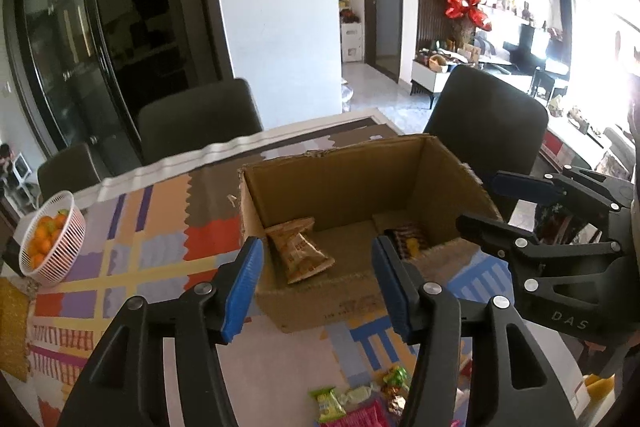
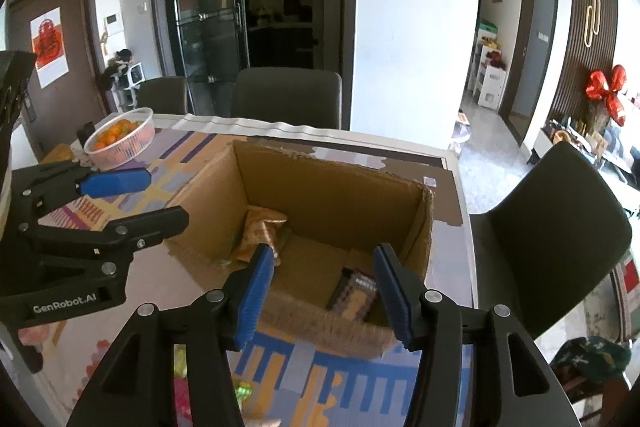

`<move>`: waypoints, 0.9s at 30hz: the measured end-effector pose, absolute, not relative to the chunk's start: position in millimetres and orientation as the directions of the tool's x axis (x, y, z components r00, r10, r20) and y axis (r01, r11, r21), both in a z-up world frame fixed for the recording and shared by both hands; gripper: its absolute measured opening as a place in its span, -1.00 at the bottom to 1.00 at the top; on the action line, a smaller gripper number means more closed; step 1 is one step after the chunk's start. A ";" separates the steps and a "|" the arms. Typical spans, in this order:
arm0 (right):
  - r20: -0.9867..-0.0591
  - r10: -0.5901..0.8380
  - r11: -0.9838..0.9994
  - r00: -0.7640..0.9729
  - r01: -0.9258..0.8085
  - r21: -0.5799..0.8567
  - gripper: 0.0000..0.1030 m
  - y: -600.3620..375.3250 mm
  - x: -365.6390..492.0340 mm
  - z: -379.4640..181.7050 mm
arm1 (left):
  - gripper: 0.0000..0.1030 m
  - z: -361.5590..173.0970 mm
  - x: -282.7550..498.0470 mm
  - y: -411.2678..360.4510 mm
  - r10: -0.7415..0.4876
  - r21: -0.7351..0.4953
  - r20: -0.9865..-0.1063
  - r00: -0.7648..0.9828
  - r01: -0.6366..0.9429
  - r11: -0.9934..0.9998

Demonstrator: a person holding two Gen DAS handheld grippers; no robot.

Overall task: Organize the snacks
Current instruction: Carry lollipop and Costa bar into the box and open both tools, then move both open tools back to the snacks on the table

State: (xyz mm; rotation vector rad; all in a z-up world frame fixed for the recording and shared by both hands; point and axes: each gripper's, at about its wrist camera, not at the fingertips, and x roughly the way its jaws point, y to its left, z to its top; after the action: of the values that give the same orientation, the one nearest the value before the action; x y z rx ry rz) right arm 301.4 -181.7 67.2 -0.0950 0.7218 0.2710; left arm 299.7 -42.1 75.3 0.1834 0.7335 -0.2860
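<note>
An open cardboard box [image 1: 360, 163] [image 2: 332, 183] stands on the patterned tablecloth. Inside lie an orange snack bag [image 1: 300, 251] [image 2: 260, 231] on the left and a dark brown snack pack [image 1: 408, 239] [image 2: 356, 293] on the right. My left gripper [image 1: 318, 287] is open and empty, just in front of the box's near wall. My right gripper [image 2: 324, 295] is open and empty over the box's near right corner. It shows at the right in the left wrist view [image 1: 480, 203]. The left gripper shows at the left in the right wrist view [image 2: 152, 199]. Loose wrapped snacks [image 1: 360, 399] [image 2: 180, 367] lie on the table near me.
A white basket of oranges [image 1: 52, 239] [image 2: 120, 139] stands at the table's far left. Dark chairs [image 1: 200, 119] [image 1: 488, 123] [image 2: 288, 95] [image 2: 556, 227] stand behind and right of the table. A yellow item [image 1: 12, 327] lies at the left edge.
</note>
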 end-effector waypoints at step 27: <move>-0.674 0.130 0.973 0.727 -0.225 -0.055 0.36 -193.7 195.7 39.6 | 0.19 26.1 194.8 -51.0 -0.212 0.084 -0.709 0.672 0.379 0.921</move>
State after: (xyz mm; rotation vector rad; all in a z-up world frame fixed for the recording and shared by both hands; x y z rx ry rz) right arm 195.7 -193.7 39.6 -0.1370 0.7317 0.1966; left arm 194.8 -51.0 26.1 0.2329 0.7649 -0.3365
